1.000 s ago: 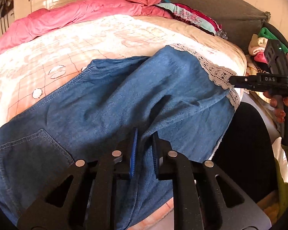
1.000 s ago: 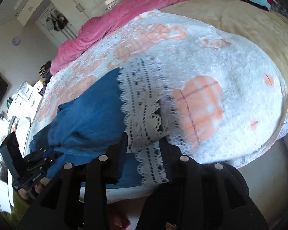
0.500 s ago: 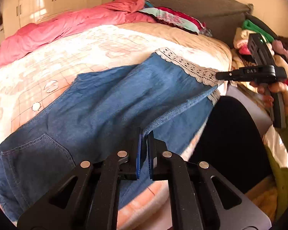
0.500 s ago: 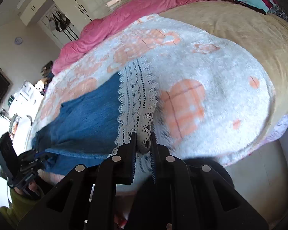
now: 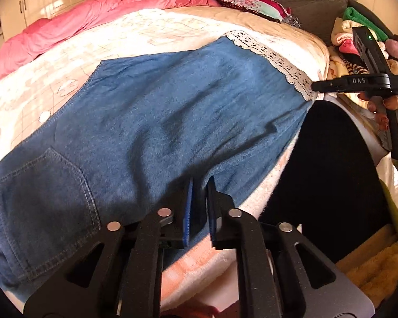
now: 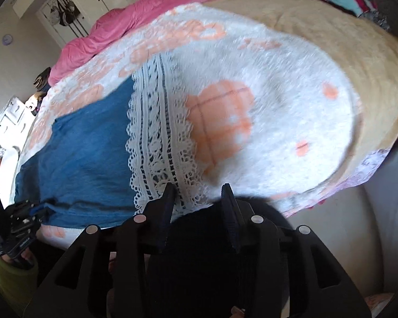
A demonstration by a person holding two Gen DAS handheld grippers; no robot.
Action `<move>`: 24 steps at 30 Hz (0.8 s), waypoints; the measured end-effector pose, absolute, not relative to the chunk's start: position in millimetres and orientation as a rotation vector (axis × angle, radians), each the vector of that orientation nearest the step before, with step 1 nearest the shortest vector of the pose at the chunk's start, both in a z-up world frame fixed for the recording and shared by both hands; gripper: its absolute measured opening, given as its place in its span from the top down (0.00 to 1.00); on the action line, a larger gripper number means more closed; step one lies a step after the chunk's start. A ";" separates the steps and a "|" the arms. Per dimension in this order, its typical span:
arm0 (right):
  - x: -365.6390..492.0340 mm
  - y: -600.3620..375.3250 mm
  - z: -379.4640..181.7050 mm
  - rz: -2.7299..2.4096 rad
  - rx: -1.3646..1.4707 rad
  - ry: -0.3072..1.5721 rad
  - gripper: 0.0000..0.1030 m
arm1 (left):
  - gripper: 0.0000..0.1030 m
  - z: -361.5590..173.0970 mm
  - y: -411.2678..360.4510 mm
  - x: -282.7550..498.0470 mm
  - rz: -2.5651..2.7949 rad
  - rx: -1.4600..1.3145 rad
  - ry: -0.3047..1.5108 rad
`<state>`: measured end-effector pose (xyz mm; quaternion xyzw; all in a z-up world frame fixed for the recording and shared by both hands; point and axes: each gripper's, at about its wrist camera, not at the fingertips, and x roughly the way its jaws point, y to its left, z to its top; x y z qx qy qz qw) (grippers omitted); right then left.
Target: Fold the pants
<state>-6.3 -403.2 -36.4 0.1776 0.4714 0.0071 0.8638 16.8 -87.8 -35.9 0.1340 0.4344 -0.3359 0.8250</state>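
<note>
Left wrist view: the blue pants (image 5: 151, 122) lie flat on the bed (image 5: 66, 61), long axis running from the pocket at 8 o'clock to the lace hem (image 5: 273, 58) at 2 o'clock. The left gripper (image 5: 199, 185) sits at 6 o'clock, jaws opening, narrowly apart over the near denim edge, not pressing it. Right wrist view: the right gripper (image 6: 199, 193) is nearer the hem, jaws opening with lace between them, unclamped.
</note>
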 end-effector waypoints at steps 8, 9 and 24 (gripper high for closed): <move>-9.1 -327.6 8.6 0.198 0.094 0.820 0.52 | 0.66 -13.8 -54.9 -4.4 -0.709 0.135 0.895; -9.7 -307.8 6.9 0.264 0.032 0.821 0.52 | 0.63 -8.5 -45.9 -7.0 -0.687 0.111 0.882; -3.4 -177.0 -48.0 0.515 -0.519 0.832 0.60 | 0.16 5.1 100.4 27.3 0.071 -0.112 0.878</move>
